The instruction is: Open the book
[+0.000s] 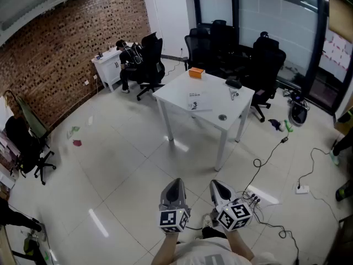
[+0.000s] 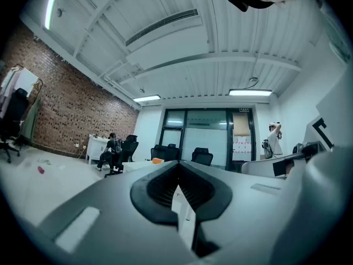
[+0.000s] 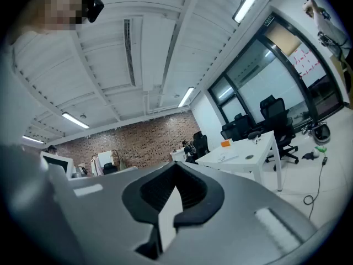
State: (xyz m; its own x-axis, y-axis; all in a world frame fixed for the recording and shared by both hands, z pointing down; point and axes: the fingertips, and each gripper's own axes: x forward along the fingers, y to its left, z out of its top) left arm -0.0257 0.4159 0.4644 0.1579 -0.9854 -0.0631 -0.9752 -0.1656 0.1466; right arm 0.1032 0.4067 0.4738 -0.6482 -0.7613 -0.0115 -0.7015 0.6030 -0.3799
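approaching is the step: left gripper (image 1: 176, 182) and right gripper (image 1: 219, 184), both closed on nothing, hang well short of the table (image 1: 168, 95), where the book (image 1: 199, 101) lies mid-top; next, walk to it.

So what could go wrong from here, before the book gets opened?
The cable trailing over the floor by the table could trip the person walking up. The book lies flat and thin, so a gripper might slide it instead of lifting the cover. Both the left gripper and right gripper are shut and would need opening first.
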